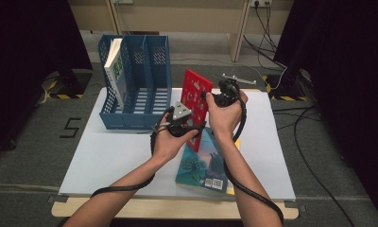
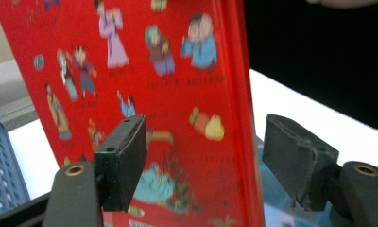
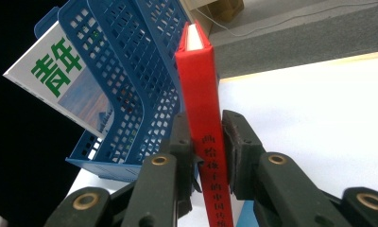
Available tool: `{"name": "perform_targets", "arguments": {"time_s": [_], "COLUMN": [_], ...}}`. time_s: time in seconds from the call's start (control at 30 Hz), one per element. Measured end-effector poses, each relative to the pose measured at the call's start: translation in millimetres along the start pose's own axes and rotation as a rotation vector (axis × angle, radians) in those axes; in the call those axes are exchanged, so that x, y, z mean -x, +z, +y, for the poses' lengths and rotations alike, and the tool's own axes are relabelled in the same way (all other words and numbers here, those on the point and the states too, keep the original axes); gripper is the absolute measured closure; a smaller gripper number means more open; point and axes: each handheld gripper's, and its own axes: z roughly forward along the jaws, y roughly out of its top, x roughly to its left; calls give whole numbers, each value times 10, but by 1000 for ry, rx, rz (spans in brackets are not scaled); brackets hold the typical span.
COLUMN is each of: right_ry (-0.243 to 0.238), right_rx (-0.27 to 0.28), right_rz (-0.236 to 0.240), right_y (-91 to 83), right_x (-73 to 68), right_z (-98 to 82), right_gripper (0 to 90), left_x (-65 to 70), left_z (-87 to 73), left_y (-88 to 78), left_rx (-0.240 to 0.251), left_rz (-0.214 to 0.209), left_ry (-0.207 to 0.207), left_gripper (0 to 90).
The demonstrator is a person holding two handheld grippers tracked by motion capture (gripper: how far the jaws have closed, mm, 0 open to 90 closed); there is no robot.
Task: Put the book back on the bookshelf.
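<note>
High view: a thin red hardcover picture book stands upright above the white table, long axis vertical. The right gripper clamps its spine; the left gripper sits just below and left of it. A blue perforated plastic file rack lies left and beyond, with a white magazine in its leftmost slot. A teal book lies flat underneath.

Left gripper view: jaws spread wide, pads off the red cover.

Right gripper view: pads pinch the spine, with the rack's empty slots directly behind.
</note>
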Motion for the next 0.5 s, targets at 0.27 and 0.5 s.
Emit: {"name": "perform_targets", "arguments": {"time_s": [0.27, 0.5], "right_ry": [-8, -4], "right_rx": [1, 1], "right_rz": [-6, 2], "right_y": [-1, -6], "right_x": [-8, -36], "right_z": [-3, -12], "right_gripper": [756, 749], "left_x": [51, 74], "left_z": [80, 80], "left_y": [92, 164], "left_rx": [-1, -16], "left_rz": [39, 86], "left_ry": [31, 42], "left_gripper": [298, 295]}}
